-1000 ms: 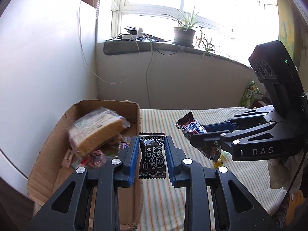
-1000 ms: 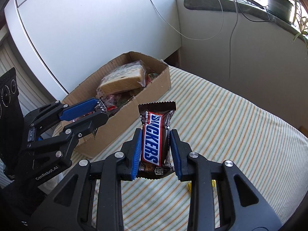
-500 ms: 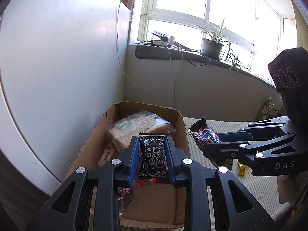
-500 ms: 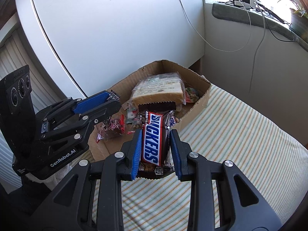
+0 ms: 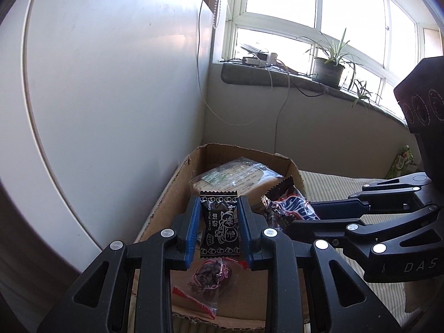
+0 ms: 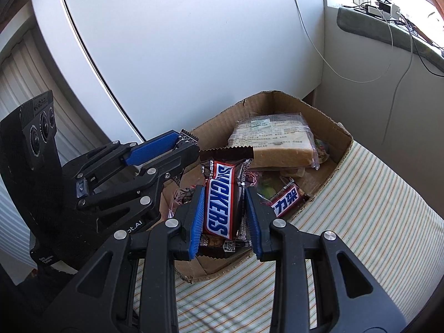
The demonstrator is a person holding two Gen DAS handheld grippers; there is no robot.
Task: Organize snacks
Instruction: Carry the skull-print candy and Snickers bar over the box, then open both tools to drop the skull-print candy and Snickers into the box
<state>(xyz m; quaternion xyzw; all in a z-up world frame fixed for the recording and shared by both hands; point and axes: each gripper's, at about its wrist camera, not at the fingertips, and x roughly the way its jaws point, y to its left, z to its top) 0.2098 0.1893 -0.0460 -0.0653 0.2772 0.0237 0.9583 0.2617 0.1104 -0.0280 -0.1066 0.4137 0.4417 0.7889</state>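
**Two wrapped snacks held over the open cardboard box**

The right gripper [image 6: 223, 208], black with blue pads, is clamped on a brown glossy Snickers bar [image 6: 219, 199]. The bar's long axis runs along the fingers, and its crimped top edge stands clear past the tips. The left gripper [image 5: 219, 222] pinches a small black foil candy packet with white print [image 5: 219, 226] the same way, upright between the pads with its serrated edges showing.

Both loads hang above the inside of the shallow brown corrugated cardboard box [image 6: 344, 138], whose torn rim lies just below and ahead of the fingers. So the drop-off appears to lie straight down, and neither hand looks closer than the other; the two grippers sit side by side, nearly touching over the near end of the box.

Inside the box lie a clear-wrapped slab of pale sponge cake [image 6: 272, 144] at the far end, a second red-and-brown chocolate bar [image 6: 287, 202] and a small crinkly transparent sweet wrapper [image 5: 209, 277]. The box rests on a striped cloth [image 6: 360, 236], soft and slightly rumpled, against a smooth white panel [image 6: 166, 41].
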